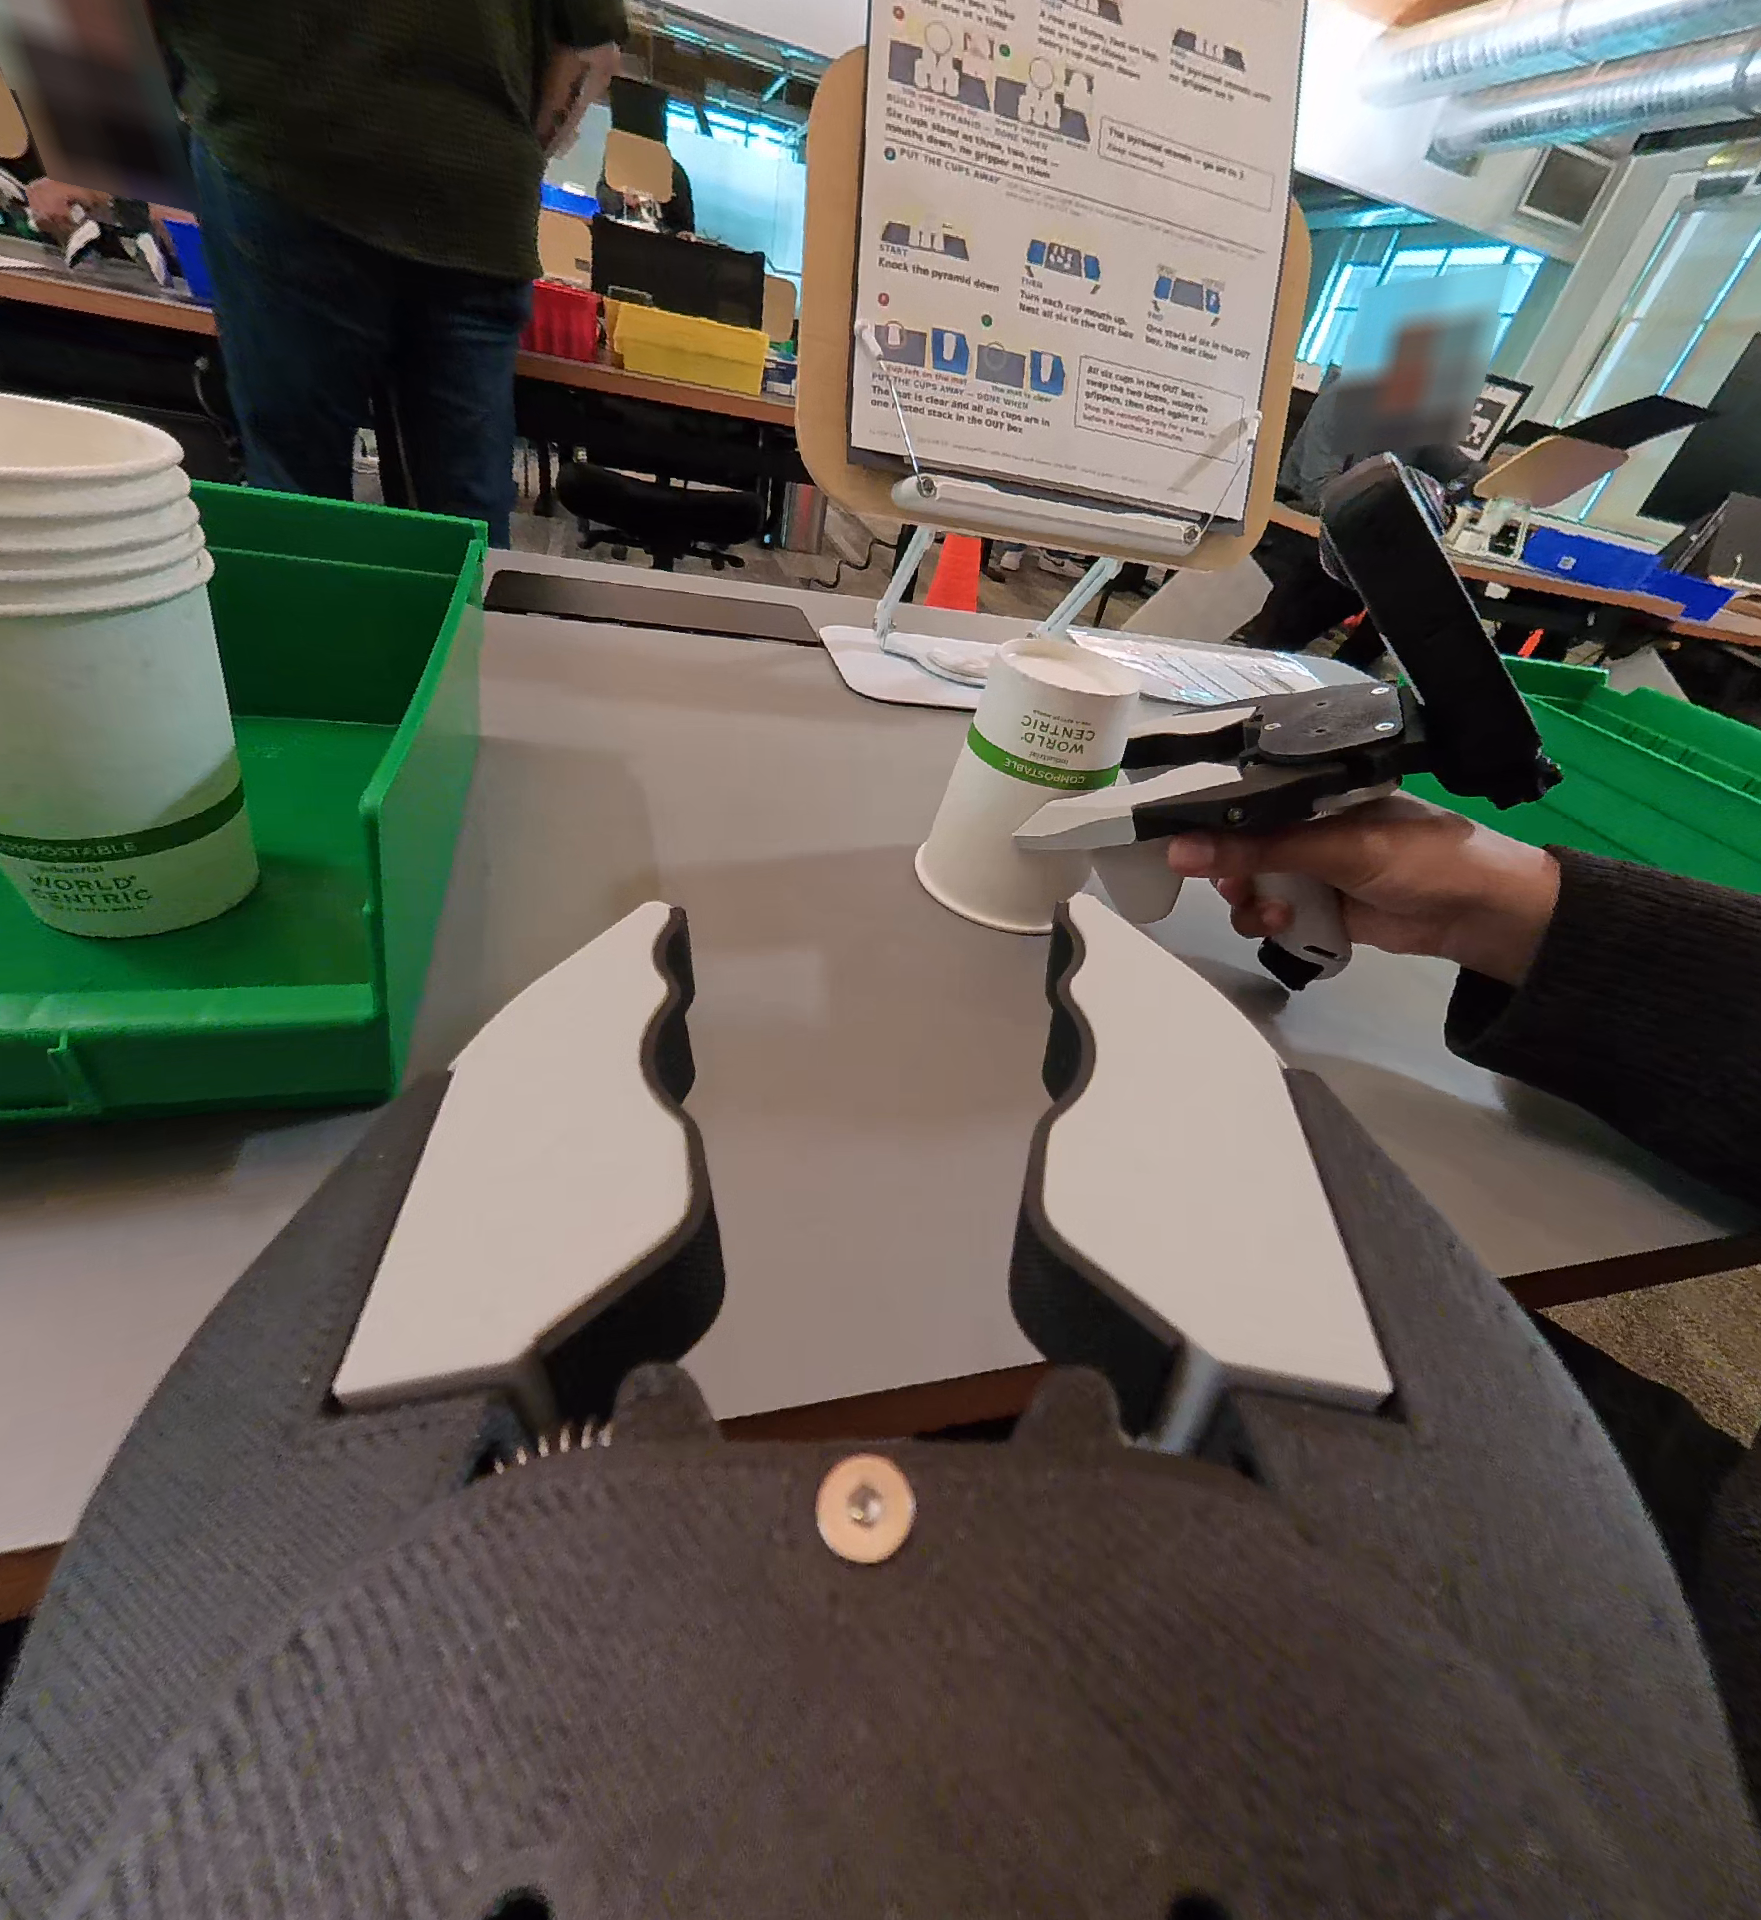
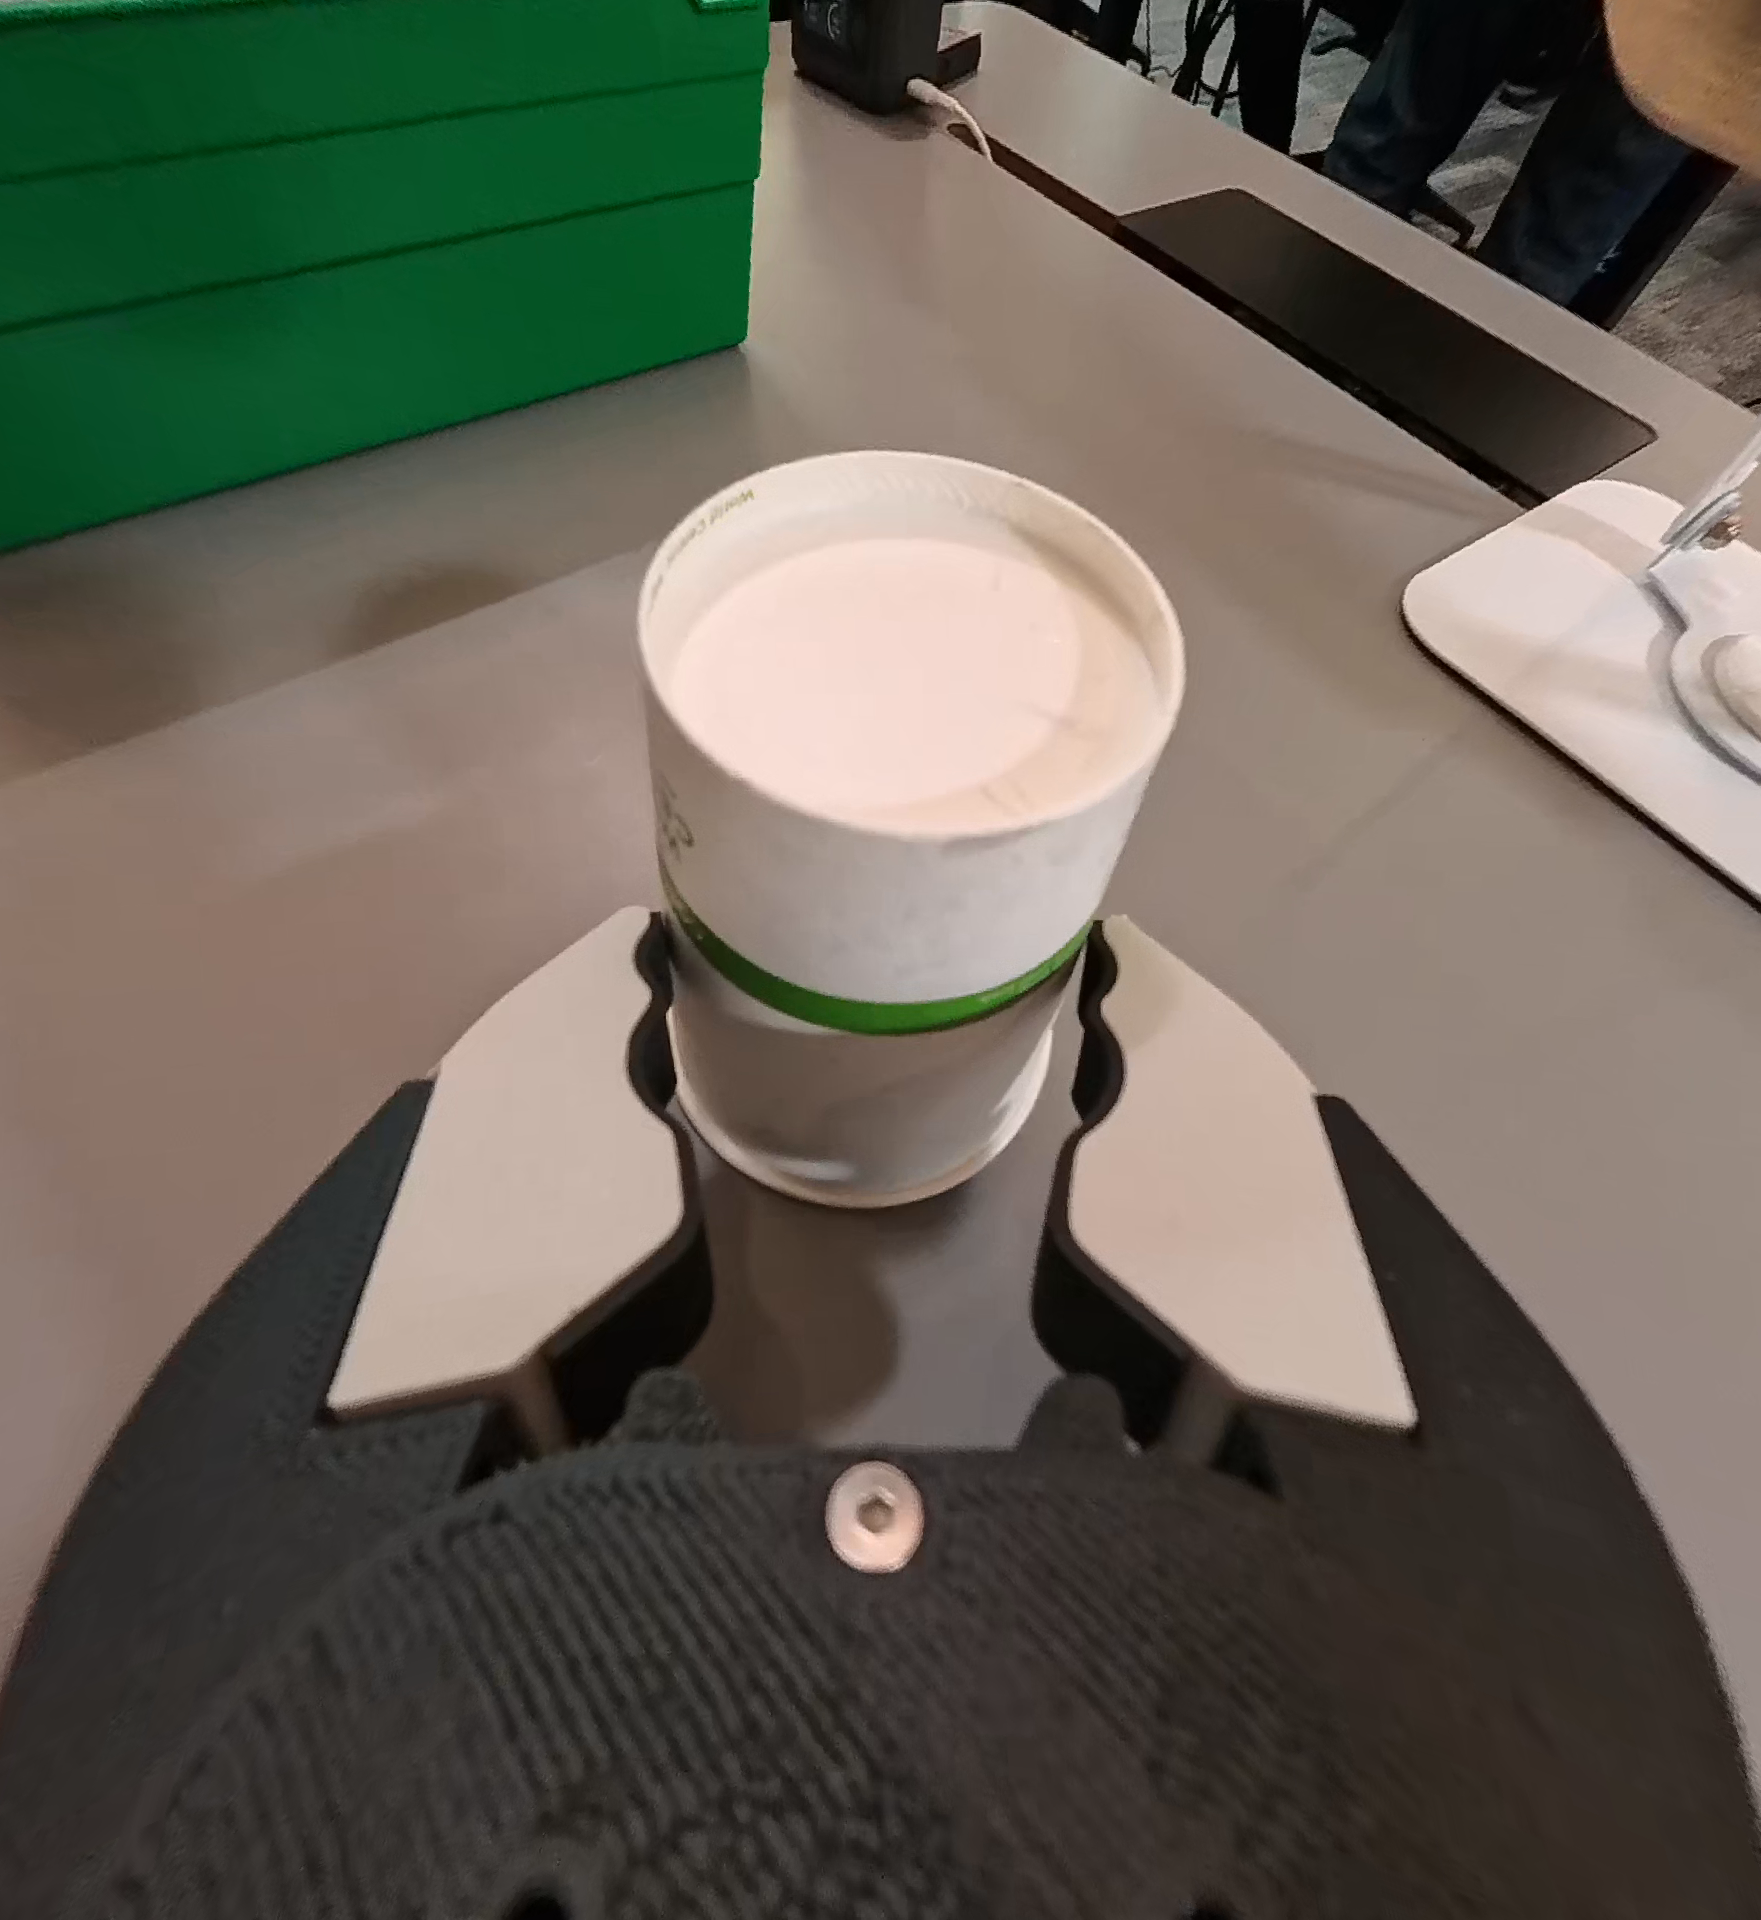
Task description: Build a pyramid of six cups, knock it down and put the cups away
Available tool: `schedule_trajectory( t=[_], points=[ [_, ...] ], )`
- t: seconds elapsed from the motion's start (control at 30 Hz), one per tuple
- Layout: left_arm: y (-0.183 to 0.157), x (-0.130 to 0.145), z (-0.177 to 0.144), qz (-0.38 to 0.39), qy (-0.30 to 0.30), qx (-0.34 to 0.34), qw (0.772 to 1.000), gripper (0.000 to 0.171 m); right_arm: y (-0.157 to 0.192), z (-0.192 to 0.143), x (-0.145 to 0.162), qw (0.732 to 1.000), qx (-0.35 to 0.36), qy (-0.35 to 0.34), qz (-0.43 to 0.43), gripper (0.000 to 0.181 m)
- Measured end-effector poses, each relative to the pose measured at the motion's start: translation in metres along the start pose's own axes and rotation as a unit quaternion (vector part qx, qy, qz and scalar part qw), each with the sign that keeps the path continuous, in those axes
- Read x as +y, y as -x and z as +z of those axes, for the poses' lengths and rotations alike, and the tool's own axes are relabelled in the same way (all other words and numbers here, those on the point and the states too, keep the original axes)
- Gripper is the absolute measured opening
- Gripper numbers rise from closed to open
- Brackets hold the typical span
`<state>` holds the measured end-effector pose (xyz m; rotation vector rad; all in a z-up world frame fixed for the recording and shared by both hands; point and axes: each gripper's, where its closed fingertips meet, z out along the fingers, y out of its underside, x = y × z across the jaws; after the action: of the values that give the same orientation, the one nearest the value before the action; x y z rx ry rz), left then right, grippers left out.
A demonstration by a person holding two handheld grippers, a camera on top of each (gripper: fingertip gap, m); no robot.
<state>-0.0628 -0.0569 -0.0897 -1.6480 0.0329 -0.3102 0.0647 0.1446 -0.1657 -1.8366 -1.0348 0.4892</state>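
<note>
At centre frame of the right wrist view, an inverted paper cup (image 2: pixel 897 831) is flanked by the right tongs (image 2: pixel 871 1023), whose jaws are spread about the green band; whether the pads press its wall cannot be told. Its mouth is set down on the grey worktop (image 2: pixel 1375 1039), so it stands steady. Lower centre in the left wrist view, the left tongs (image 1: pixel 871 1039) are seen wide open and empty. At upper left a nested cup stack (image 1: pixel 76 665) is kept in a green bin (image 1: pixel 377 790).

grey table (image 1: pixel 751 790): upturned cup (image 1: pixel 1027 790), green bins (image 1: pixel 367 790), stand (image 1: pixel 917 655).
</note>
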Motion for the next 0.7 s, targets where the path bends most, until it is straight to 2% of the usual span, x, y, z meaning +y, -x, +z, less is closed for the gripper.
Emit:
schedule_trajectory(
  t=[0.7],
  points=[
    [-0.001,0.0008,0.0059,-0.001,0.003,0.005,1.0,0.066,-0.0037,-0.0039,0.007,1.0,0.012,0.013,0.007,0.078]
  ],
)
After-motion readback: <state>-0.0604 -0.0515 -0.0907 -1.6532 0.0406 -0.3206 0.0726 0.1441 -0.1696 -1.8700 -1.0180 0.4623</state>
